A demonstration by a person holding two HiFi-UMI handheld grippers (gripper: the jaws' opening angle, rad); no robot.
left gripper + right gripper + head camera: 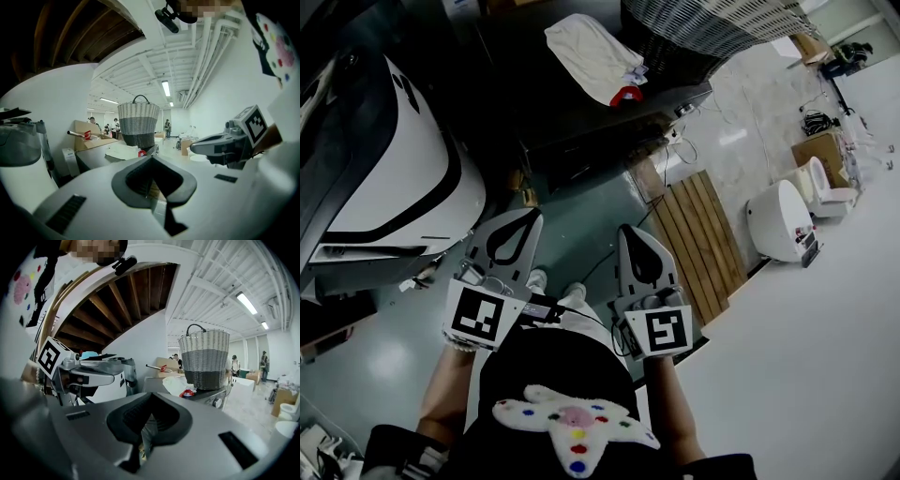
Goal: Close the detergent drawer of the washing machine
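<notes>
A dark washing machine (581, 131) stands ahead of me, and its front with a round knob (218, 402) shows in the right gripper view. I cannot make out its detergent drawer in any view. My left gripper (528, 216) and right gripper (630, 231) are held side by side in front of my body, well short of the machine. Both point towards it, with their jaws shut and nothing between them. Up close, the left gripper (151, 157) and the right gripper (151, 394) each show closed tips.
On the machine's top lie a white cloth (592, 52) and a small red thing (625, 95), with a wicker basket (703, 26) beside them. A large white appliance (394, 178) stands at the left. A wooden slatted mat (698, 239) and a white fixture (783, 220) are at the right.
</notes>
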